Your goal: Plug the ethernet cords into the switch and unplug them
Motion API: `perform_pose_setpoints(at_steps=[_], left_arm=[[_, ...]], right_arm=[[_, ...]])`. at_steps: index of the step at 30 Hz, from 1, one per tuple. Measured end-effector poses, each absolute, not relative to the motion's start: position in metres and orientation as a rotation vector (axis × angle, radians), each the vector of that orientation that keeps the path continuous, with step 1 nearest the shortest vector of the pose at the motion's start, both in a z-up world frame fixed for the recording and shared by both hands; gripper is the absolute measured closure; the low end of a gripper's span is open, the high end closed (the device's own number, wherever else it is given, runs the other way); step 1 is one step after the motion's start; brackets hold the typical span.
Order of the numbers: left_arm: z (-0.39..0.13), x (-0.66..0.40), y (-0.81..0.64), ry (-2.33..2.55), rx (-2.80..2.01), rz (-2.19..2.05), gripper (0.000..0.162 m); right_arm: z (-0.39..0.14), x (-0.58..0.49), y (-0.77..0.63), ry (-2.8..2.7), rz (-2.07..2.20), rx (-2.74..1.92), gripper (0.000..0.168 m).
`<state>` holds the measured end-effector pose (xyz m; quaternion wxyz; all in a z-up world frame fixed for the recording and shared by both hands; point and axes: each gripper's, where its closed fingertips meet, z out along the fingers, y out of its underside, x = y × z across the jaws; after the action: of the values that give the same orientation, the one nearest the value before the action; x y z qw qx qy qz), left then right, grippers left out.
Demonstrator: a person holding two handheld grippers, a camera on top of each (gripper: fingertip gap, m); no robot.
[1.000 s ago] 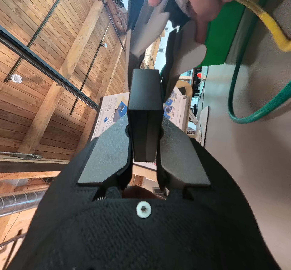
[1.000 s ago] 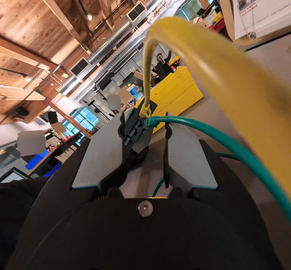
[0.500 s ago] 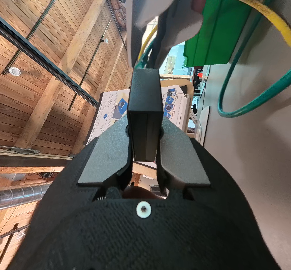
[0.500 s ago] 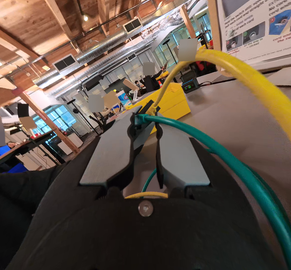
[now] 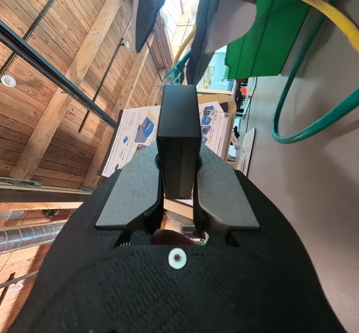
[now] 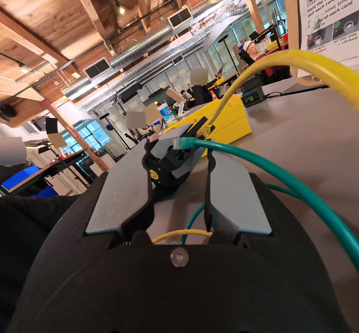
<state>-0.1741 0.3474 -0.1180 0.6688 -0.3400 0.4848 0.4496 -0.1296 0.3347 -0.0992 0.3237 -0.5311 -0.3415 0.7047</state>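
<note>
Left gripper (image 5: pixel 178 166) clamps switch (image 5: pixel 179 129); right gripper (image 6: pixel 177 154) wide, empty. Green plug (image 6: pixel 183 142) loose, yellow plug (image 6: pixel 204 129) seated. We risk snagging on green cord.

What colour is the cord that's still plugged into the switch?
Yellow cord; the right wrist view shows it best.

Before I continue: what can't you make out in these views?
- Left wrist view: the switch ports, which face away from the camera.
- Right wrist view: whether the yellow plug is fully seated; too small and blurred.
- Right wrist view: the green cord far end, cut off by the frame edge.
</note>
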Motion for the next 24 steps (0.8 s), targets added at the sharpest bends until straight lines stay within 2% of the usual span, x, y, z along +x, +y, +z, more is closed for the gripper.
perform_pose_setpoints(at_steps=[10, 19, 24], left_arm=[[-0.118, -0.175, 0.347, 1.089, -0.775, 1.009, 0.135], [-0.116, -0.176, 0.342, 1.079, -0.764, 1.016, 0.135], [-0.120, -0.180, 0.343, 1.087, -0.791, 1.015, 0.135]], right_arm=[[-0.109, -0.135, 0.337, -0.974, 1.697, -1.436, 0.111], [-0.114, -0.133, 0.342, -1.014, 1.574, -1.479, 0.119], [-0.131, -0.138, 0.341, -1.085, 1.476, -1.553, 0.117]])
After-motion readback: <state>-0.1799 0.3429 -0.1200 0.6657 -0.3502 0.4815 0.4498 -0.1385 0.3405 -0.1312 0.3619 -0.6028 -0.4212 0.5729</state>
